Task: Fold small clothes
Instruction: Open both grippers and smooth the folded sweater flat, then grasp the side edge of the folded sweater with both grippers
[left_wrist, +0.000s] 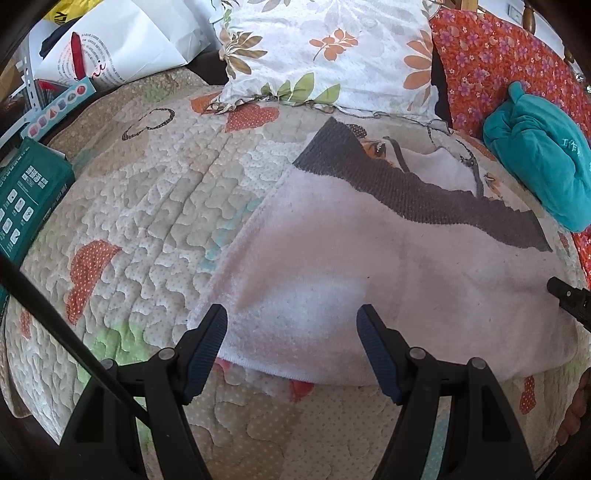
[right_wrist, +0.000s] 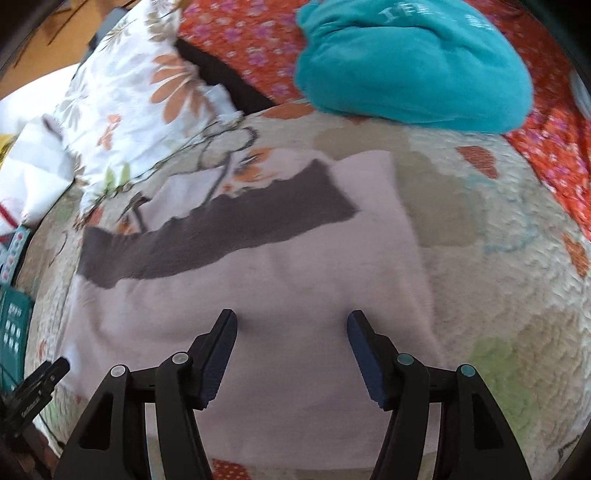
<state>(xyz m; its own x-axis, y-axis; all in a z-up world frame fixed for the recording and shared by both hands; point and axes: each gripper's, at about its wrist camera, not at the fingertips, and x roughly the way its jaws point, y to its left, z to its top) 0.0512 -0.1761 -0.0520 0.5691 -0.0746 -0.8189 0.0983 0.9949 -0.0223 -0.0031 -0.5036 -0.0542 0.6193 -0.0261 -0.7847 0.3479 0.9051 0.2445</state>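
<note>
Left gripper (left_wrist: 291, 325) jaws spread, empty, hovering at near-left hem of pale pink garment (left_wrist: 369, 266), likely lining up a corner pinch. Garment flat on quilted bedspread (left_wrist: 147, 184), grey ribbed band (left_wrist: 424, 195) at far edge, so spread out ready for a fold. Right gripper (right_wrist: 291, 325) jaws spread, empty, over garment's near-right area. Teal bundled cloth (right_wrist: 413, 62) parked far right, off the working area.
</note>
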